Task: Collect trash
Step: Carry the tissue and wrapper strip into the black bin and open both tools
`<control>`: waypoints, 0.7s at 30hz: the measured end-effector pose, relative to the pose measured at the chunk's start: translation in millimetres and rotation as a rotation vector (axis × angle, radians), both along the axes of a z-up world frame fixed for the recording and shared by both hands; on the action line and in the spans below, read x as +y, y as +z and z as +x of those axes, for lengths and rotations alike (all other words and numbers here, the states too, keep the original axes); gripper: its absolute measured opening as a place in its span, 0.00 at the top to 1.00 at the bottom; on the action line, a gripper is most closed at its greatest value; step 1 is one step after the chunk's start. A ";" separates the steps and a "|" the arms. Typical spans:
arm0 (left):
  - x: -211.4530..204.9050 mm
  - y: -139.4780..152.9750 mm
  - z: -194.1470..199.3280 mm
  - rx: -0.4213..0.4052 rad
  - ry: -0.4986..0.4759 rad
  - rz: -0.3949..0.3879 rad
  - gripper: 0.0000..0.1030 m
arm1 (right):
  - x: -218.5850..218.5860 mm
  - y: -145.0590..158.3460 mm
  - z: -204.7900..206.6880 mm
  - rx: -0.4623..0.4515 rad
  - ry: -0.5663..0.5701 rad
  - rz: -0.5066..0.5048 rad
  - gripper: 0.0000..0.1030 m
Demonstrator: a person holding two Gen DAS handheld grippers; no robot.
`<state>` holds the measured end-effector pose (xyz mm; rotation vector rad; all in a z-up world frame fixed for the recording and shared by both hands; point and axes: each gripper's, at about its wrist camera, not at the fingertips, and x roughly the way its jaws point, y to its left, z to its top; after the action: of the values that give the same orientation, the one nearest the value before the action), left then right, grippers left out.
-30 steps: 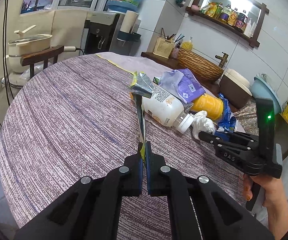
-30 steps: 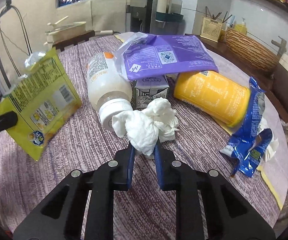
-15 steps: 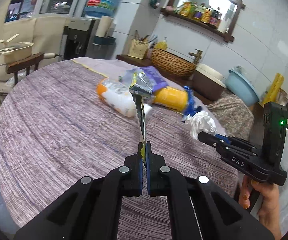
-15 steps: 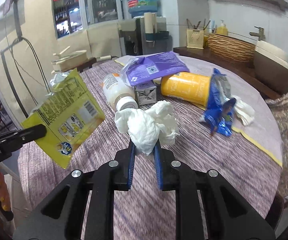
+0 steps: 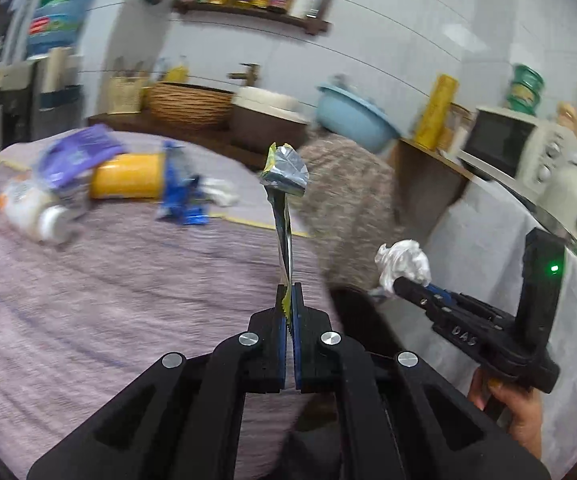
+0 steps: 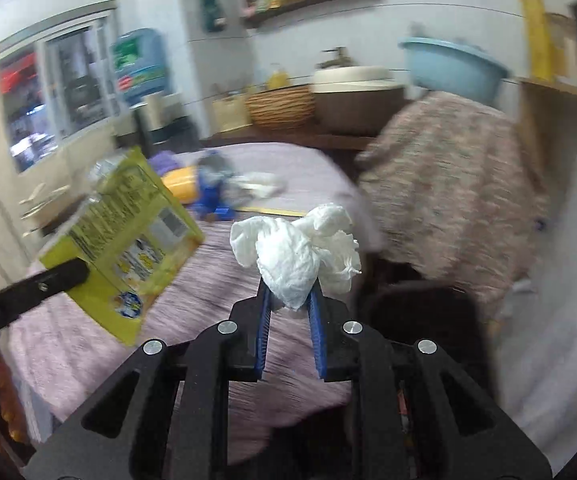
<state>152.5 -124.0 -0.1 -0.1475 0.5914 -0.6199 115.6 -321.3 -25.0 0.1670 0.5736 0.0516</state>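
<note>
My left gripper is shut on a yellow snack bag, seen edge-on and held up above the table's right edge; its flat face shows in the right wrist view. My right gripper is shut on a crumpled white tissue, held off the table's edge; it also shows in the left wrist view. Left on the table are a white bottle, a purple pouch, a yellow can, a blue wrapper and a white wad.
The round table has a purple striped cloth. A dark bin-like shape sits below the table's edge. A cloth-draped object, a blue basin, a wicker basket and a microwave stand behind.
Both grippers have swung right, away from the trash pile and past the table's edge, each still holding its item. The view is blurred by motion.
</note>
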 end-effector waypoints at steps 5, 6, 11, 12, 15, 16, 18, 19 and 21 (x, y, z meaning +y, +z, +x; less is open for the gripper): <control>-72.6 -11.1 3.4 0.024 -0.156 0.015 0.97 | -65.2 -38.7 -16.2 0.102 -0.172 0.028 0.82; -82.8 -15.4 4.6 0.037 -0.175 0.018 0.97 | -76.0 -50.6 -15.7 0.127 -0.195 0.040 0.82; -131.7 -48.3 5.4 0.090 -0.242 0.080 0.97 | -109.3 -114.5 0.3 0.265 -0.272 0.071 0.82; -136.7 -52.9 6.9 0.096 -0.245 0.091 0.97 | -115.5 -130.1 3.7 0.295 -0.274 0.082 0.82; -149.3 -69.6 10.6 0.130 -0.252 0.125 0.97 | -125.5 -162.5 10.1 0.355 -0.286 0.088 0.82; -153.2 -73.1 11.7 0.135 -0.251 0.134 0.97 | -128.1 -172.4 12.5 0.371 -0.287 0.093 0.82; -158.5 -81.7 14.0 0.148 -0.256 0.156 0.97 | -131.8 -187.9 18.2 0.397 -0.288 0.096 0.81; -161.1 -85.6 15.4 0.152 -0.258 0.164 0.97 | -133.1 -192.9 20.4 0.406 -0.291 0.095 0.81; -169.5 -92.7 17.6 0.162 -0.264 0.182 0.97 | -136.3 -204.3 24.2 0.426 -0.295 0.092 0.78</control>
<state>170.1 -293.5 -92.8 0.0534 0.8283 -0.8109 139.8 -457.6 -229.4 0.3550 0.9663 -0.2497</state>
